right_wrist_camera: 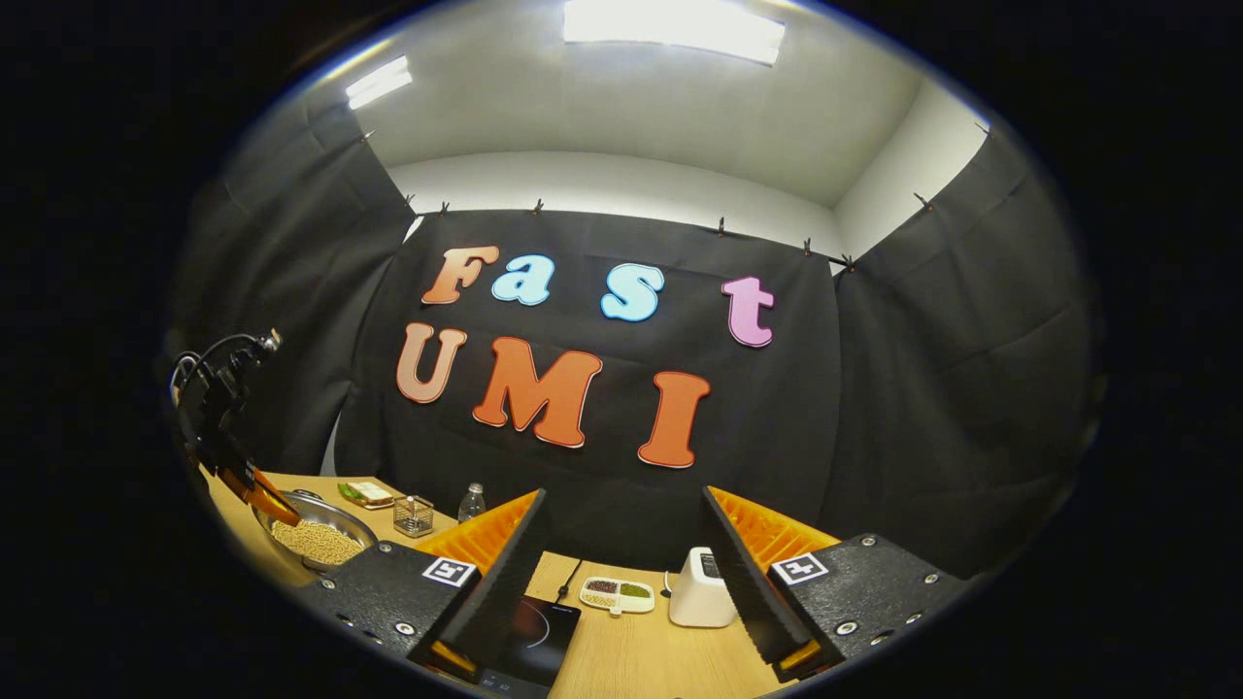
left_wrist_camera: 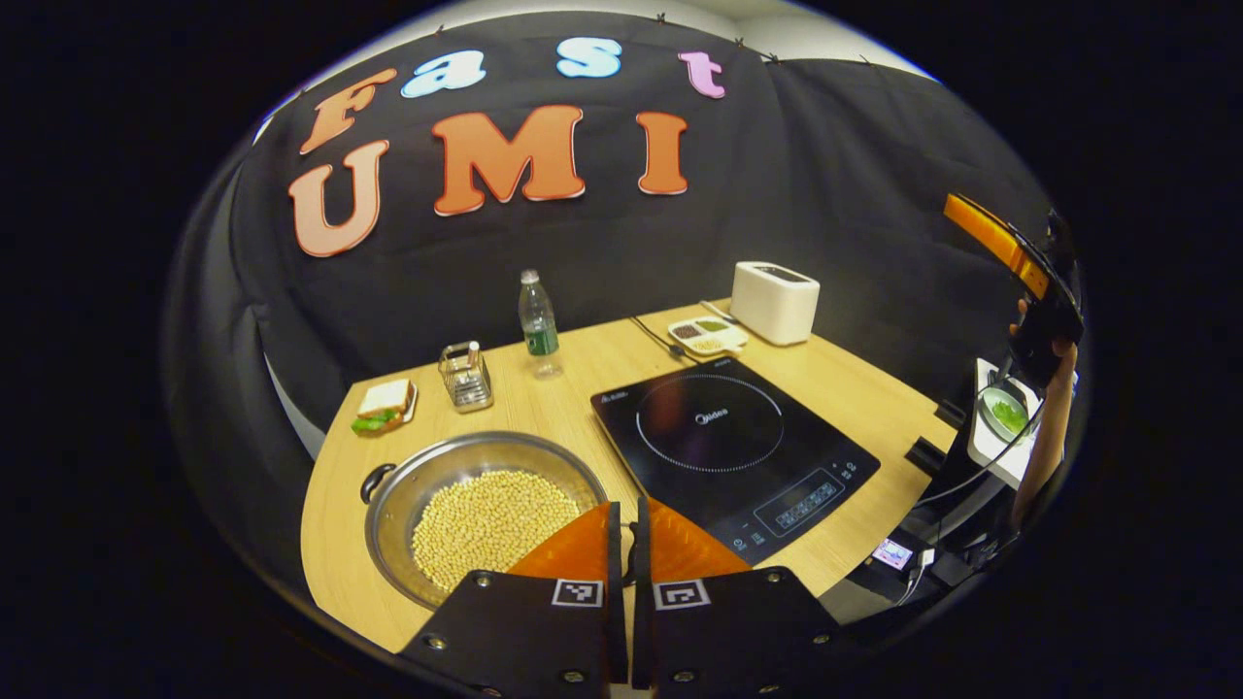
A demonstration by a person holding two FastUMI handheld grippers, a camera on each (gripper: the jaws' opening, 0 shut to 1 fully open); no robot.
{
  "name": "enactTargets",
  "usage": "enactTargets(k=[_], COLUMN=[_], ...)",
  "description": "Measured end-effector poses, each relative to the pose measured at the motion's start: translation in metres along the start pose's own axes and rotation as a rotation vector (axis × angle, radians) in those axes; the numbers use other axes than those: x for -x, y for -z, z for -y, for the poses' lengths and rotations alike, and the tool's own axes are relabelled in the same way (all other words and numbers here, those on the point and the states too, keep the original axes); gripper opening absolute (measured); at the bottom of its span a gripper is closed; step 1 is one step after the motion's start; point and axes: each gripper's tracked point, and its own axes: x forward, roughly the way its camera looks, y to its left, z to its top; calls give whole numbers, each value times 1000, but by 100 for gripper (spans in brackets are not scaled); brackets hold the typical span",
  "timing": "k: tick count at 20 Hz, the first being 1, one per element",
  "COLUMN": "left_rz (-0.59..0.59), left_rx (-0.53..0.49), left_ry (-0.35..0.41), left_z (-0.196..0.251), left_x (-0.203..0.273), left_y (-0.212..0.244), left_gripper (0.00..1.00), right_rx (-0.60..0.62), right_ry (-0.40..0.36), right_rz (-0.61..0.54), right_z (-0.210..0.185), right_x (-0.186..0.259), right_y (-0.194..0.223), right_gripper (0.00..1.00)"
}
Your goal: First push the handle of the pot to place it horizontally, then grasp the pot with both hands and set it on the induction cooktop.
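In the left gripper view, the left hand-held gripper [left_wrist_camera: 627, 515], fingers nearly together, is hovering bottom centre beside the pot [left_wrist_camera: 483, 512], lower left on the surface [left_wrist_camera: 855, 388], off the induction cooktop [left_wrist_camera: 730, 451]. In the right gripper view, the right hand-held gripper [right_wrist_camera: 621, 524] is gaping wide at bottom centre, high above; nothing looks done yet.

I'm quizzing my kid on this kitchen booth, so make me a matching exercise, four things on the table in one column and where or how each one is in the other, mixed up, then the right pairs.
Things:
1. pot
2. induction cooktop
3. water bottle
4. sandwich

Descriptions:
A. on a plate at the table's left edge
B. standing upright near the back wall
C. bare, nothing on it
D. full of pale beans

Pairs: 1-D, 2-C, 3-B, 4-A
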Motion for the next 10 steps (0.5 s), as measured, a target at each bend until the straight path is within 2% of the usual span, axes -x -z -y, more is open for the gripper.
enactTargets(k=[5, 10], left_rz=[-141, -255], left_rx=[65, 46], left_ry=[41, 47], left_z=[7, 12], left_x=[-15, -24], left_y=[37, 71], left_gripper=[4, 4], right_rx=[0, -20], right_ry=[-1, 3], right_rz=[-24, -65], right_z=[0, 3], right_x=[-1, -3], right_y=[19, 41], right_gripper=[95, 95])
